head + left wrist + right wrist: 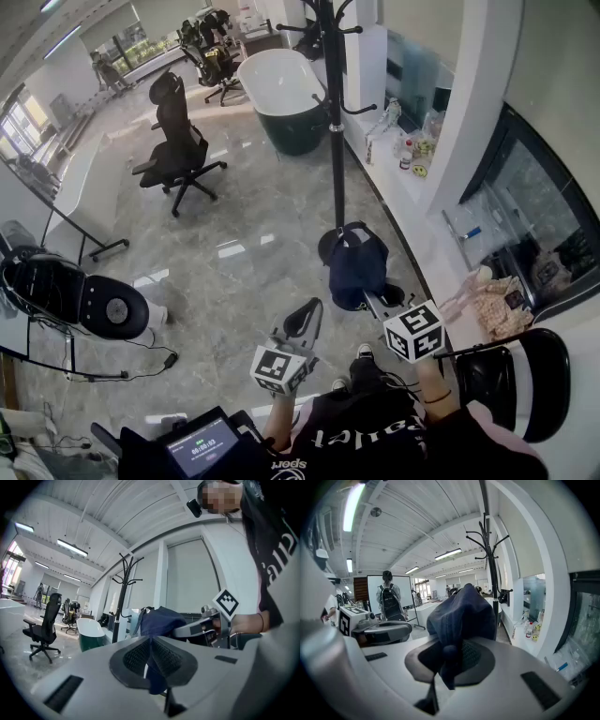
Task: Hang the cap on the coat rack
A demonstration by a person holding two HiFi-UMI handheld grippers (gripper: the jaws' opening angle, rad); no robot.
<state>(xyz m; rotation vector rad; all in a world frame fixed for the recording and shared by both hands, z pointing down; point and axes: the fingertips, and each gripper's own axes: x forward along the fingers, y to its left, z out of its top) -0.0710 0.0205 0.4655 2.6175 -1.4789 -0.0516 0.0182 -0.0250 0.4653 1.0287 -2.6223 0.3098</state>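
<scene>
The dark blue cap [357, 267] hangs over the floor near the foot of the black coat rack [336, 141]. My right gripper [368, 296] is shut on the cap's near edge, and cloth fills its jaws [449, 653] in the right gripper view, where the cap [461, 613] hides part of the rack [490, 569]. My left gripper [311, 307] sits just left of the cap, its pads meeting at the tips [150, 641] with nothing clearly between them. From the left gripper view the cap [159, 618] shows beyond the tips, right of the rack [123, 597].
A black office chair [178, 150] and a white-and-green bathtub [281, 89] stand beyond the rack. A white ledge [394, 187] with bottles runs along the right wall. A black machine [75, 295] sits at left. A person with a backpack [390, 604] stands by a whiteboard.
</scene>
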